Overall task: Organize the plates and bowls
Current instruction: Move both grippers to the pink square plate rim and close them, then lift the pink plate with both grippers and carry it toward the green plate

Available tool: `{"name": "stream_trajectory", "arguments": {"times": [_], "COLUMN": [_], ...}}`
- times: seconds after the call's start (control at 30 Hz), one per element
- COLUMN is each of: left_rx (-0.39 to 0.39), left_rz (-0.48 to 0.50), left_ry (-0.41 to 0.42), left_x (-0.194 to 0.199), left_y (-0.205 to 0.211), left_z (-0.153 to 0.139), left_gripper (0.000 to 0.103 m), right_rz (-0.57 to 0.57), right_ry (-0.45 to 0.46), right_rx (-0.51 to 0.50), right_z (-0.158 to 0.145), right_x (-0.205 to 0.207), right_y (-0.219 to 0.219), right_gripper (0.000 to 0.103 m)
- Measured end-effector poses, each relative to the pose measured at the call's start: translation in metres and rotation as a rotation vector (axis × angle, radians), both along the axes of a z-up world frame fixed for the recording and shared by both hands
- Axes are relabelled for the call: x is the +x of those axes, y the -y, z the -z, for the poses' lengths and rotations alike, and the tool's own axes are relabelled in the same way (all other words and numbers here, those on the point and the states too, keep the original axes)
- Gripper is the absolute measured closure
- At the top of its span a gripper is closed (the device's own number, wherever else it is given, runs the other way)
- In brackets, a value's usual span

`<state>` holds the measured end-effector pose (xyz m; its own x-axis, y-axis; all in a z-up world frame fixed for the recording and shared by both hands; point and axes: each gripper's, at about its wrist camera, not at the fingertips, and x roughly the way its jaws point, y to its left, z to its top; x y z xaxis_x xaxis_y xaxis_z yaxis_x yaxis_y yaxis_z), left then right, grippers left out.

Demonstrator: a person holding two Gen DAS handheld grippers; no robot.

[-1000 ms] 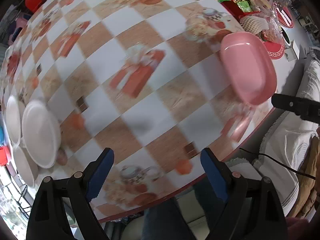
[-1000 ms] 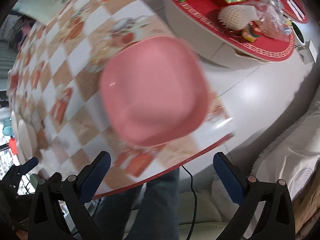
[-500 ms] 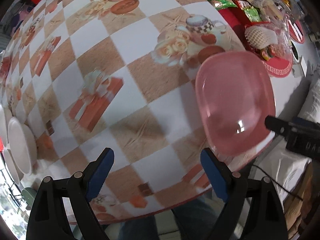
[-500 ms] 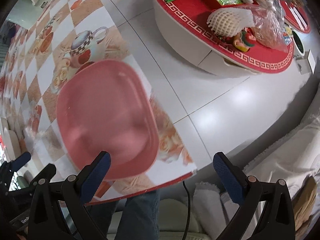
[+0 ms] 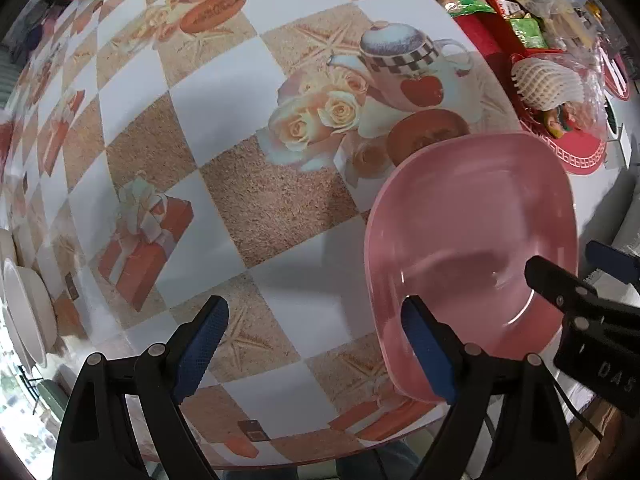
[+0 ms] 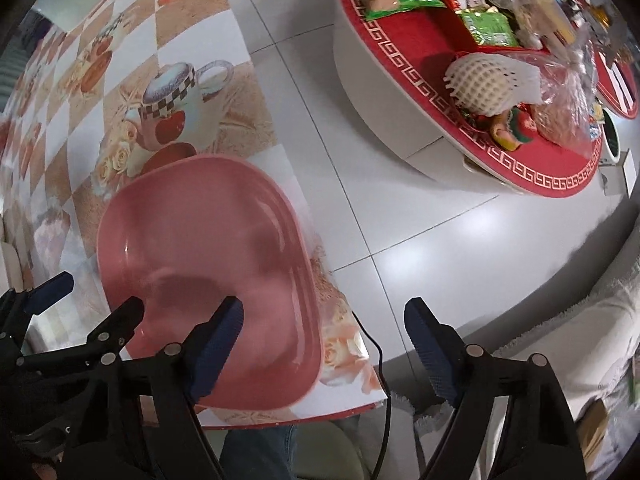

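Spreading under both cameras is the table [image 5: 248, 208], covered by a checked cloth printed with roses, teapots and gift boxes. Beyond its edge in the right wrist view lies pale tiled floor [image 6: 420, 220], and on it a low round stand with a red patterned top [image 6: 440, 92] loaded with snack packets and a fruit in white foam netting [image 6: 486, 84]. On the table's near right corner sits the pink plate [image 5: 472, 240], a deep rounded-square dish lying flat close to the edge. The left gripper [image 5: 316, 348] hangs above the cloth with its jaws wide and nothing between them; its right finger overlaps the pink plate's left rim in the picture. The right gripper [image 6: 324, 348] has its jaws closing, its left finger over the plate's right side and the other finger past the table edge. White plates [image 5: 28, 312] lie stacked at the far left.
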<state>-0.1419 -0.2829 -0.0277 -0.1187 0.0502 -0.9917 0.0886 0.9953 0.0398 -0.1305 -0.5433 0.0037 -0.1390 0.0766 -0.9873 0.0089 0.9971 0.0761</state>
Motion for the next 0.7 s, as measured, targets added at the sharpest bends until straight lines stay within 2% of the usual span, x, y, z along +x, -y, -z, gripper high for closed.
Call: {"name": "stream_trajectory", "arguments": {"times": [0.03, 0.1, 0.13, 0.17, 0.2, 0.23, 0.37, 0.43, 0.5, 0.7], "left_rx": [-0.014, -0.027, -0.024, -0.027, -0.036, -0.044, -0.066, -0.076, -0.083, -0.081], "left_rz": [0.003, 0.034, 0.050, 0.066, 0.069, 0.070, 0.089, 0.115, 0.145, 0.115], "left_ry": [-0.006, -0.005, -0.002, -0.003, -0.003, -0.004, 0.006, 0.018, 0.022, 0.026], "left_x": [0.000, 0.001, 0.001, 0.002, 0.005, 0.006, 0.006, 0.006, 0.001, -0.014], "left_y": [0.002, 0.008, 0.012, 0.016, 0.022, 0.025, 0.035, 0.045, 0.047, 0.014], "left_z": [0.002, 0.002, 0.003, 0.004, 0.008, 0.009, 0.009, 0.010, 0.007, 0.004], "left_gripper": [0.014, 0.019, 0.022, 0.023, 0.024, 0.026, 0.034, 0.052, 0.059, 0.060], "right_rz": [-0.001, -0.004, -0.004, -0.006, -0.007, -0.003, -0.025, -0.027, -0.055, -0.115], "right_ry": [-0.002, -0.017, -0.021, -0.015, -0.011, -0.012, -0.010, -0.020, -0.017, -0.033], "right_rx": [0.008, 0.028, 0.035, 0.032, 0.044, 0.067, 0.059, 0.082, 0.073, 0.080], "right_z": [0.001, 0.003, 0.004, 0.003, 0.001, 0.000, -0.004, -0.004, -0.007, -0.008], "right_x": [0.000, -0.001, -0.001, -0.002, -0.002, -0.002, -0.002, -0.004, -0.009, -0.028], "right_y": [0.000, -0.001, -0.002, -0.002, -0.002, -0.002, -0.008, -0.014, -0.024, -0.057], "right_gripper": [0.033, 0.048, 0.055, 0.055, 0.061, 0.074, 0.074, 0.074, 0.074, 0.074]}}
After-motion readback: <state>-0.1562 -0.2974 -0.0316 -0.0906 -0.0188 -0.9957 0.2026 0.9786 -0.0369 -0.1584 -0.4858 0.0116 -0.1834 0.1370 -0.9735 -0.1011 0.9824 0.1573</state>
